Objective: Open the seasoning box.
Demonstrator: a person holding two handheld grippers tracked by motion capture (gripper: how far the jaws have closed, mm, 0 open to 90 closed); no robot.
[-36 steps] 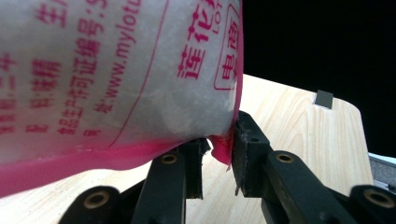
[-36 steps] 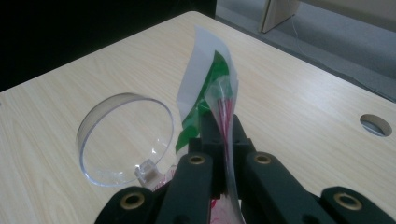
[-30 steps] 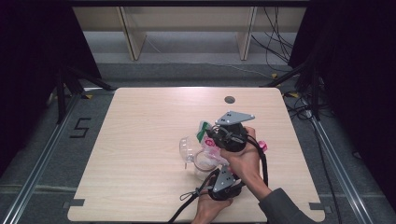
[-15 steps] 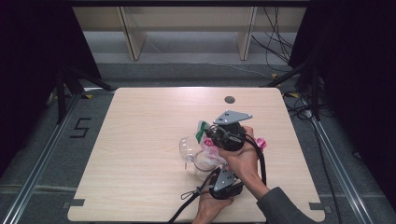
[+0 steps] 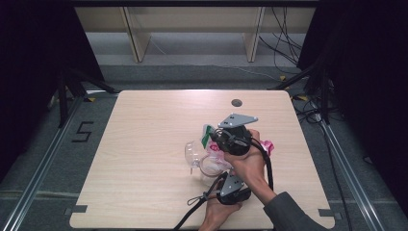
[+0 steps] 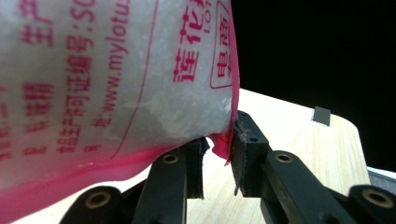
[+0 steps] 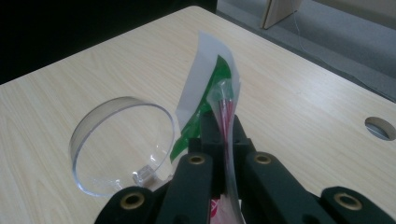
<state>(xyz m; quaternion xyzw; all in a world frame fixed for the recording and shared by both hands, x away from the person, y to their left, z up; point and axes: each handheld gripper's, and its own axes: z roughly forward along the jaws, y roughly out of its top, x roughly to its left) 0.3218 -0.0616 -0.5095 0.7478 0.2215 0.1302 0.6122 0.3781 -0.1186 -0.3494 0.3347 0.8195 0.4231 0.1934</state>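
2 grippers are clamping a seasoning bag [image 6: 116, 79]: right gripper [image 7: 223, 122] pinching its top, left gripper [image 6: 218, 154] gripping its bottom corner

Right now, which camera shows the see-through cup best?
The right gripper view: the clear cup lies on its side, its round rim plain. In the high view, the cup is small beside the bag. The left gripper view has the bag's pink writing instead.

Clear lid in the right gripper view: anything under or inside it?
Through the clear lid bare wooden table shows, with nothing inside. Its near lower edge is covered by the right gripper, whose jaws pinch the bag.
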